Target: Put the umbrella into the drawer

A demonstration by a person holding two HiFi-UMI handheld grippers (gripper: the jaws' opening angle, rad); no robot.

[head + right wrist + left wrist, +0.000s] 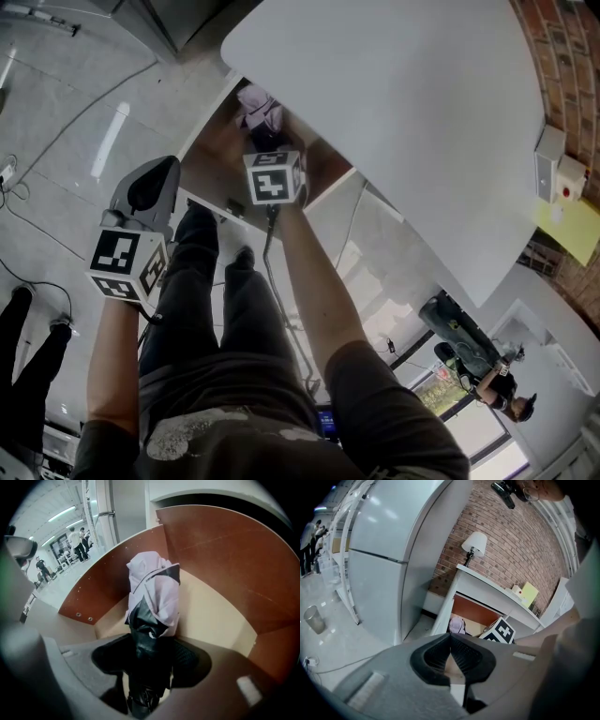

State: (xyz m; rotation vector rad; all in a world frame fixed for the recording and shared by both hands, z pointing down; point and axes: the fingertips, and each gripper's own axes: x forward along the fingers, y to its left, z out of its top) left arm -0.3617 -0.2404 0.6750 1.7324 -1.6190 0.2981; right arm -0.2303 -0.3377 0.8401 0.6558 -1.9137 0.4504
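Note:
The folded umbrella (154, 592), lilac cloth over a black body, lies inside the open drawer (211, 573) with its far end toward the back corner. My right gripper (149, 658) is shut on its black lower part, which fills the gap between the pads. From the head view the umbrella (258, 105) shows in the brown drawer (211, 150) just beyond the right gripper's marker cube (274, 176). My left gripper (150, 183) hangs outside the drawer's left front corner, its tips (451, 639) touching with nothing between them. It looks at the drawer (473, 613) and umbrella (457, 625).
The white table top (394, 122) overhangs the drawer. A tall white cabinet (384, 550) stands left of the table, and a lamp (474, 543) sits on it against a brick wall. A bin (313, 619) stands on the floor. The person's legs (211, 281) are below the drawer front.

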